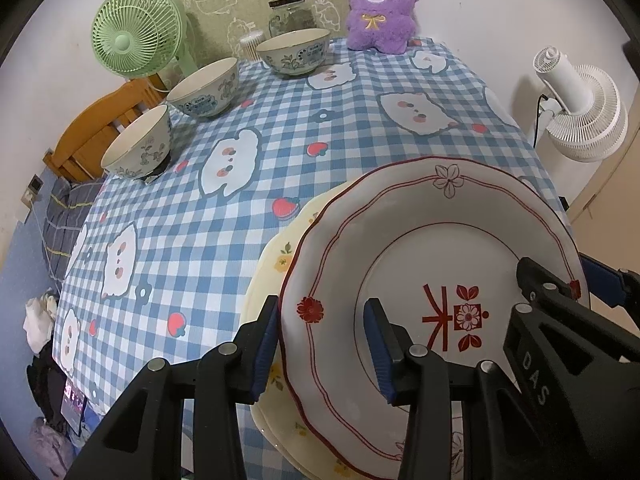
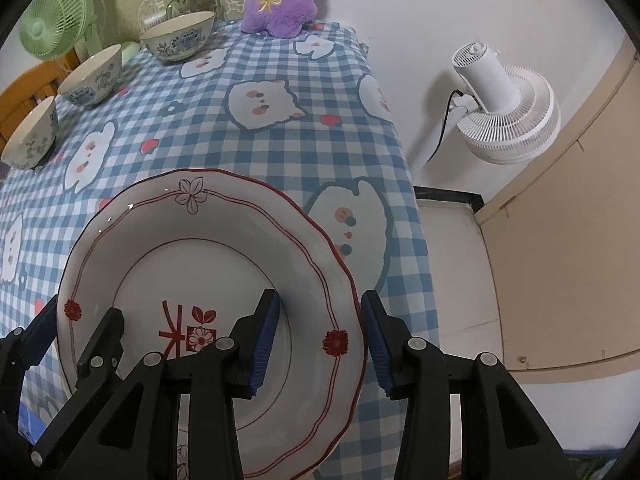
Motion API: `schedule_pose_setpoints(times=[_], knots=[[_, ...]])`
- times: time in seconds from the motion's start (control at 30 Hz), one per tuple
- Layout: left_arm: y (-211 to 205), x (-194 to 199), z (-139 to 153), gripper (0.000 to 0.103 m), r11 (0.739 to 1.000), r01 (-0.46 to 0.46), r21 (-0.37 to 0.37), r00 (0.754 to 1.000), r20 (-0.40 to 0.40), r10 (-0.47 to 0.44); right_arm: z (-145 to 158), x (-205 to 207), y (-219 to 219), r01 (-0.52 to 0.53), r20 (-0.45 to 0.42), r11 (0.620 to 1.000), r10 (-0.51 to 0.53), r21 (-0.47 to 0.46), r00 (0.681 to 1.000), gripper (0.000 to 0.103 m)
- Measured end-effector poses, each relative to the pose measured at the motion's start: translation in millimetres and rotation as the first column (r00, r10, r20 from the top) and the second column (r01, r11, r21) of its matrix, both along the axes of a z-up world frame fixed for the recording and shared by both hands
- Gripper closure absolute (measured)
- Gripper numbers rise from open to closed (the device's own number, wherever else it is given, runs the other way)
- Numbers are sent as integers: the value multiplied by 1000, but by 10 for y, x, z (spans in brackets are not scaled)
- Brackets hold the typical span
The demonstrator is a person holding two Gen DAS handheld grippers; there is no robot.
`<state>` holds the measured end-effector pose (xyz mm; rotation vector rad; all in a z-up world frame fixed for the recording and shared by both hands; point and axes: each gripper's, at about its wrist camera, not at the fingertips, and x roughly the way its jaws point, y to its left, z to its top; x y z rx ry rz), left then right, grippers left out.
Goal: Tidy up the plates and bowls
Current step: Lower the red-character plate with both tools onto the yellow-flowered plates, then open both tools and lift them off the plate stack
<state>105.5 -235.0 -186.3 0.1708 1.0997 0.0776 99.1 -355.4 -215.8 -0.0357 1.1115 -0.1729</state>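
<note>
Blue-and-white checked cloth with cartoon animals covers the table on which everything stands. Straddled by the left gripper and the right gripper is the white scalloped ceramic plate with red line trim, one rim on each side. Both sets of jaws are seen parted, with a gap between pad and rim, so neither is judged to be clamping the plate. Directly beneath it, a cream plate with small yellow flowers is partly covered, its edge showing past the left gripper's outer finger. Well ahead of the left gripper, three white ceramic bowls with blue-green floral print are lined up apart from one another, unstacked. Beyond them a purple plush toy is propped.

A risk is judged here: with both grips loose, the glazed plate could slide off the cream one if nudged unevenly, or tip if only one side is closed and lifted.
</note>
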Motion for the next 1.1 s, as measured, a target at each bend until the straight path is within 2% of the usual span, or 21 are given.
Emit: schedule_pose_setpoints(times=[0.33, 0.47, 0.63, 0.67, 0.83, 0.93, 1.1], knots=[[11, -4, 4, 62, 1000, -7, 8, 1000, -17, 7, -11, 17, 21, -2, -17, 1000, 2, -2, 1000, 50], [33, -5, 9, 62, 1000, -13, -19, 1000, -20, 12, 8, 30, -5, -1, -21, 1000, 1, 30, 1000, 46], [128, 10, 50, 59, 997, -20, -79, 999, -32, 18, 176, 9, 44, -36, 31, 999, 35, 35, 999, 29], [151, 16, 72, 57, 996, -22, -85, 999, -30, 19, 234, 9, 63, -46, 47, 998, 44, 35, 998, 28], [312, 36, 276, 33, 991, -16, -130, 1000, 16, 18, 435, 24, 117, -64, 79, 996, 59, 58, 995, 26], [446, 60, 398, 27, 988, -25, -155, 999, 40, 31, 547, 42, 188, -65, 94, 996, 59, 67, 994, 26], [688, 112, 576, 26, 987, -23, -160, 997, 74, 35, 763, 65, 422, -78, 127, 995, 70, 64, 989, 26]])
